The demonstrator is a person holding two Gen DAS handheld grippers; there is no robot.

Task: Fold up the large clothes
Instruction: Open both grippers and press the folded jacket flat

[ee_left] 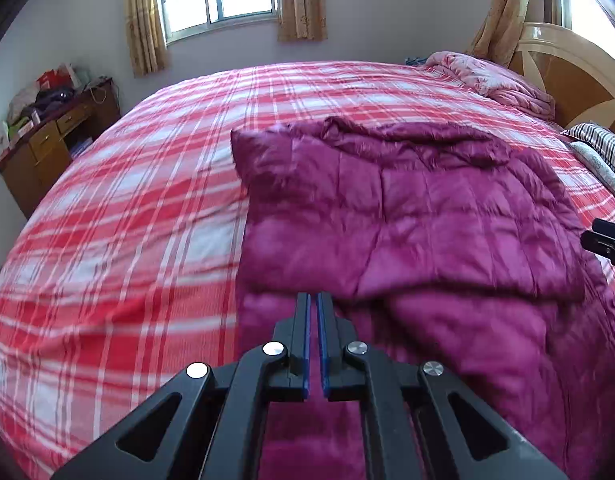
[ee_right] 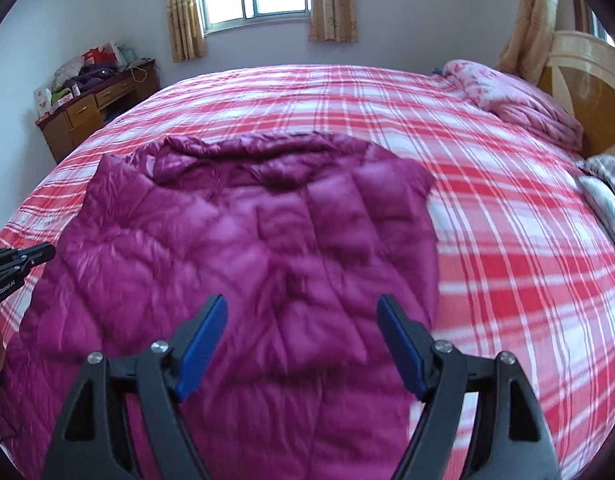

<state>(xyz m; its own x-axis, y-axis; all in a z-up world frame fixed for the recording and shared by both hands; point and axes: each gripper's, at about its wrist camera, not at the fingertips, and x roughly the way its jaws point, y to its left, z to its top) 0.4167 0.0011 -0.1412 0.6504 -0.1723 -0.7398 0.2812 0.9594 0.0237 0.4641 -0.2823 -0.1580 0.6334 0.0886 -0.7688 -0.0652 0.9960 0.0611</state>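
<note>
Hovering over the part-folded jacket (ee_right: 247, 248) on the bed (ee_right: 507, 208), my left gripper (ee_left: 313, 300) pressed together empty, right gripper (ee_right: 303, 312) spread to grasp.

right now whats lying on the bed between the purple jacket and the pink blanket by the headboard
Nothing: only bare checked bedsheet lies between the purple jacket and the pink blanket. The right wrist view shows it best.

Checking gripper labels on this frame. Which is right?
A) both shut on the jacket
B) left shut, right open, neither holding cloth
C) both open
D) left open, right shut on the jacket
B: the left gripper has its blue pads together with nothing between them, while the right gripper stands wide open above the purple jacket.
</note>
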